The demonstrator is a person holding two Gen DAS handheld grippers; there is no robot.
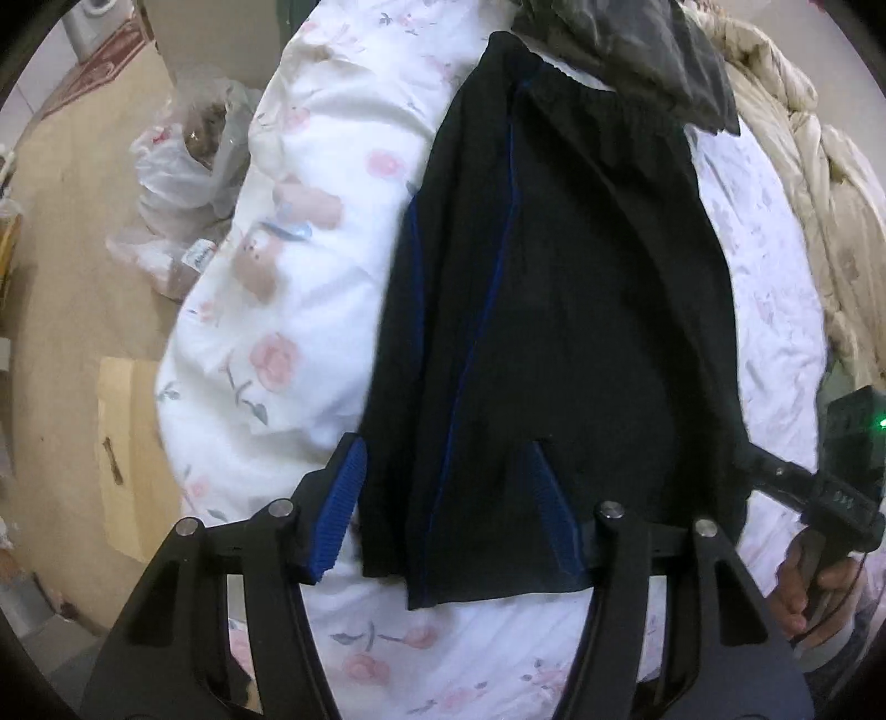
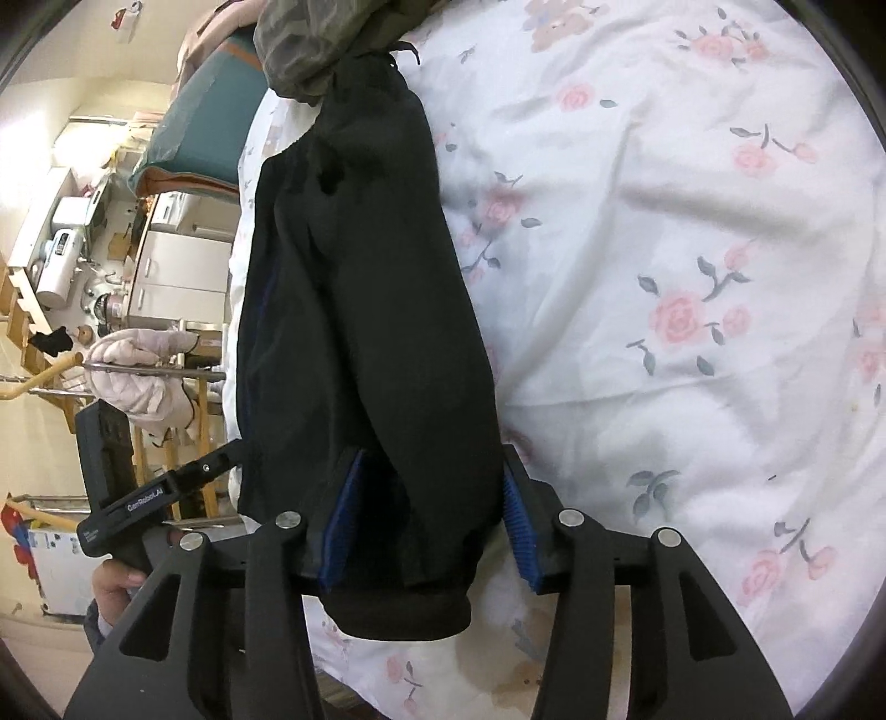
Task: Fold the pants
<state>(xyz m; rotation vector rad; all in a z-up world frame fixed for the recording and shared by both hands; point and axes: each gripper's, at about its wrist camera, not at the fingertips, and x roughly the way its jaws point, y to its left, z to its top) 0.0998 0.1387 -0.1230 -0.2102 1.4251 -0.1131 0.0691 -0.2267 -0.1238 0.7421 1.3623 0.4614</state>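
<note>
The pants (image 1: pixel 554 310) lie lengthwise on the bed (image 1: pixel 310 288), black with a thin blue stripe (image 1: pixel 501 260) running down one side. Their waistband is at the far end, partly under a grey garment (image 1: pixel 637 50); the cuffs are at the near end, right under my tongs.

My left tongs (image 1: pixel 448 498) stand wide open over the near hem. The left finger (image 1: pixel 340 509) is on the floral sheet just left of the cloth's edge; the right finger is on the pants themselves. Nothing is pinched between them.

My right tongs (image 2: pixel 432 515) are also spread wide, one blue pad (image 2: pixel 343 526) on the dark cloth and the other (image 2: pixel 520 531) just beside its right edge, so they straddle the leg near the ribbed cuff (image 2: pixel 404 615). They grip nothing. From this side, the pants (image 2: pixel 354 310) run away from me toward the far grey garment (image 2: pixel 310 44).

In the left view I see my right hand (image 1: pixel 814 581) holding its tool at the right edge; in the right view my left hand (image 2: pixel 116 587) appears at the lower left.

A beige quilt (image 1: pixel 819 194) is bunched along the bed's far right. Left of the bed, plastic bags (image 1: pixel 183 155) and cardboard (image 1: pixel 119 459) sit on the floor. In the right view, a teal pillow (image 2: pixel 205 127) lies at the far left, with cabinets (image 2: pixel 177 266) beyond.
</note>
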